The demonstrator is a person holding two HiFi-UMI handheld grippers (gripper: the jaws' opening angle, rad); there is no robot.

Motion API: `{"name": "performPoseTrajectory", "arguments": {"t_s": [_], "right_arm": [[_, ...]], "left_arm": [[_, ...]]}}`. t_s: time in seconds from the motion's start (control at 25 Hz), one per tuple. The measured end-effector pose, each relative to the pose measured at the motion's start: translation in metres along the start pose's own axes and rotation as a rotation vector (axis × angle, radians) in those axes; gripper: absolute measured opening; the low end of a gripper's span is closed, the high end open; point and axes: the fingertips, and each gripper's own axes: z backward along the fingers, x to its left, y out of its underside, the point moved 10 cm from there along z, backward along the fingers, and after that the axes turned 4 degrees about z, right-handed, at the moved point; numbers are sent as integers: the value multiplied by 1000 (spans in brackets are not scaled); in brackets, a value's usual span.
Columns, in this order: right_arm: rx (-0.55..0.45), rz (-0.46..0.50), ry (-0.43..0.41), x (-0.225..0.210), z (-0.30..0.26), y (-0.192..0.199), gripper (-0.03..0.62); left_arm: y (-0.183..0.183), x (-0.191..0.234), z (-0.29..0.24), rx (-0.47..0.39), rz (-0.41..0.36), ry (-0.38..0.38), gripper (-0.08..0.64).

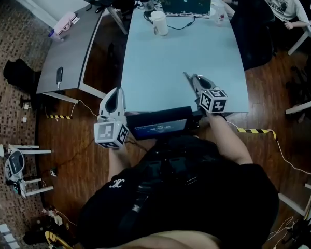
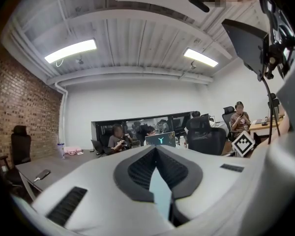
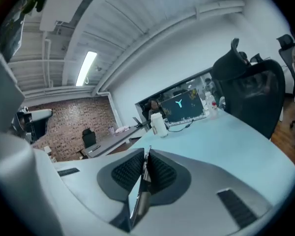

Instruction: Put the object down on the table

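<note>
My right gripper (image 3: 146, 155) is pinched almost closed on a thin flat object (image 3: 139, 195), held edge-up above the near edge of the pale blue table (image 1: 197, 45). My left gripper (image 1: 115, 93) has its jaws together on nothing, just off the table's near left corner. Farther along the table stand a white mug (image 1: 159, 23) and an open laptop (image 1: 184, 3), with a black chair (image 1: 254, 25) at its right side and a grey desk (image 1: 67, 51) to the left. Both grippers point forward, away from me, the left one nearer my body.
</note>
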Motion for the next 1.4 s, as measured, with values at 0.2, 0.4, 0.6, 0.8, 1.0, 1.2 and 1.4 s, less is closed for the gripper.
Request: {"name": "performPoseTrajectory", "arguments": {"t_s": [0.2, 0.4, 0.6, 0.8, 1.0, 1.2, 1.4], "right_arm": [[158, -40, 1, -7, -26, 55, 25], [210, -132, 61, -22, -38, 79, 26], [359, 71, 79, -30, -53, 96, 32], [423, 219, 107, -40, -59, 103, 75], [364, 264, 89, -47, -54, 94, 288], [230, 273, 109, -56, -36, 61, 290], [-110, 235, 209, -58, 19, -23, 290]], "left_arm": [[6, 15, 8, 8, 21, -26, -5], [7, 21, 14, 16, 11, -31, -5], [11, 23, 14, 27, 22, -40, -5], [13, 23, 11, 36, 27, -34, -5], [14, 21, 2, 37, 23, -22, -5], [14, 19, -9, 26, 30, -23, -5], [9, 10, -22, 17, 21, -4, -5]]}}
